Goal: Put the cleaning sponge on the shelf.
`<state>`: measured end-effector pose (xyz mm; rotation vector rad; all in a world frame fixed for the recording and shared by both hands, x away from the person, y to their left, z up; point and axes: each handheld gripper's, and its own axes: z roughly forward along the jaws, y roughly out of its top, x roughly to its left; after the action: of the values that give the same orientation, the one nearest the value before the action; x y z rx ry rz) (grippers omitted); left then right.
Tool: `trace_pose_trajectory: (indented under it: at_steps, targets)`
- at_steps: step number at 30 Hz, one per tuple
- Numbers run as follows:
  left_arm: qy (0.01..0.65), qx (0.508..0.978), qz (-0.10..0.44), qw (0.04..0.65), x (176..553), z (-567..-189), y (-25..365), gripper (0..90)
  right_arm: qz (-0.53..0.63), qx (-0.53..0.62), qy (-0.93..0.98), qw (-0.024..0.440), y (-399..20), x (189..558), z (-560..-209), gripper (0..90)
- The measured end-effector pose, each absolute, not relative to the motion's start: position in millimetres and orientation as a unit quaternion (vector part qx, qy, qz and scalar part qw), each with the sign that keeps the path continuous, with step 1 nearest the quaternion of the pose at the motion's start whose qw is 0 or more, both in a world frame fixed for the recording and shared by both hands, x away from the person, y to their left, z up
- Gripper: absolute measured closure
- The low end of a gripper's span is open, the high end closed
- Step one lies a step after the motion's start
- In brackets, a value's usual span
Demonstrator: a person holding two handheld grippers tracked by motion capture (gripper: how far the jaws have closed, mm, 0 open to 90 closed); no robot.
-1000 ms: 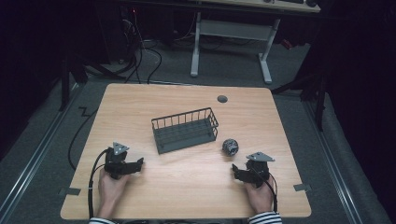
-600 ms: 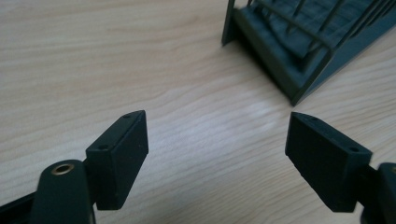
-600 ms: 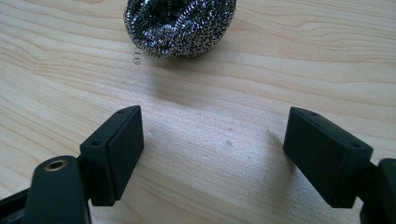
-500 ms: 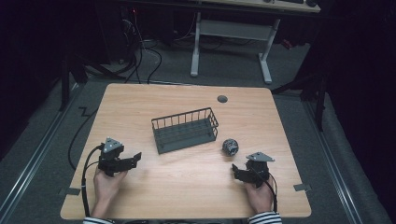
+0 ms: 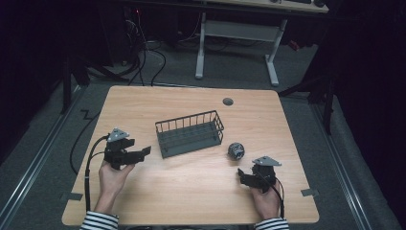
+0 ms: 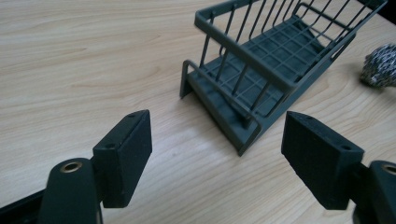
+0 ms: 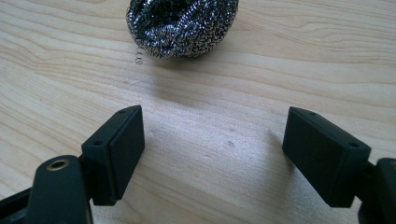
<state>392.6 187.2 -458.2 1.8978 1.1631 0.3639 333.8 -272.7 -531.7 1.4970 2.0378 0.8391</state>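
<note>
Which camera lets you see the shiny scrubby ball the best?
The right gripper view: the steel wool scrubber sits close ahead of the open jaws, so its wire coils show, though its top is cut off. The high view shows it whole but tiny, beside the wire basket. The left gripper view catches just an edge.

The table (image 5: 143,105) is pale wood or wood-look laminate, smooth with a soft satin sheen and fine grain running along it. The basket (image 5: 190,133) looks like grey wire with a matt coating, its floor a flat grid of the same dull finish. The scourer (image 7: 182,25) is a ball of coiled steel wool, bright and glinting, rough, with one loose curl sticking out. The left gripper (image 6: 217,154) and the right gripper (image 7: 215,156) carry matt black plastic jaws with a slightly grainy face. The person's sleeve (image 5: 99,221) is striped knit cloth.
</note>
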Motion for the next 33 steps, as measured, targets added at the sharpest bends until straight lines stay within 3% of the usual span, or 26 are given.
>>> trace_pose_trajectory:
  at_steps: [14,33]
  targets:
    - [0.464,0.763,0.134,0.430,427,-433,160,25.5,0.307,0.544,0.745,0.236,-273,334,-532,21.3]
    - [0.478,0.779,0.131,0.385,451,-451,135,34.0,0.307,0.542,0.746,0.236,-272,334,-532,21.4]
